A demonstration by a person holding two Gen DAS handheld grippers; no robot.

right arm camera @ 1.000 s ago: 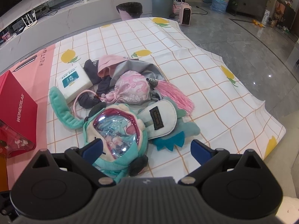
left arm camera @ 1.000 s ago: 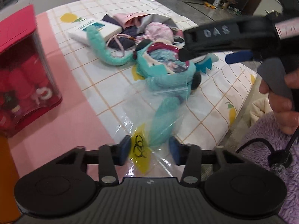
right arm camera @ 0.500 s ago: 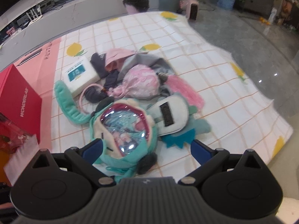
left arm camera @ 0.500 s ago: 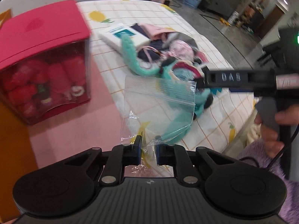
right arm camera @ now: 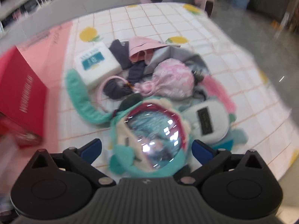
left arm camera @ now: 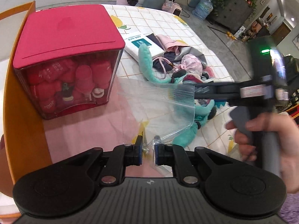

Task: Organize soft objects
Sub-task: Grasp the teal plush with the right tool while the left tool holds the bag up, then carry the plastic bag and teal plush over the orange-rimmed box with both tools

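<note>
A clear zip bag (left arm camera: 158, 104) hangs off the table by its lower corner. That corner sits between the pads of my left gripper (left arm camera: 148, 150), whose jaws are closing on it. The teal plush toy (right arm camera: 149, 136) with a shiny round window lies on the checked cloth; part of it shows through the bag in the left wrist view (left arm camera: 203, 108). My right gripper (right arm camera: 146, 148) hovers open just above the plush, one finger on each side, nothing held. The right wrist view is motion-blurred. A hand (left arm camera: 271, 136) holds that gripper's handle.
A clear box with a red lid (left arm camera: 69, 61), full of red soft items, stands left of the bag. Beyond the plush lie a white tissue pack (right arm camera: 95, 61), a pink pouch (right arm camera: 172, 80), dark and pink clothes (right arm camera: 142, 50) and a grey pouch (right arm camera: 205, 121). An orange board (left arm camera: 18, 93) borders the left.
My left gripper closed on the bag's corner and lifted it off the cloth, swinging toward the red-lidded box. My right gripper sank closer to the teal plush, still open.
</note>
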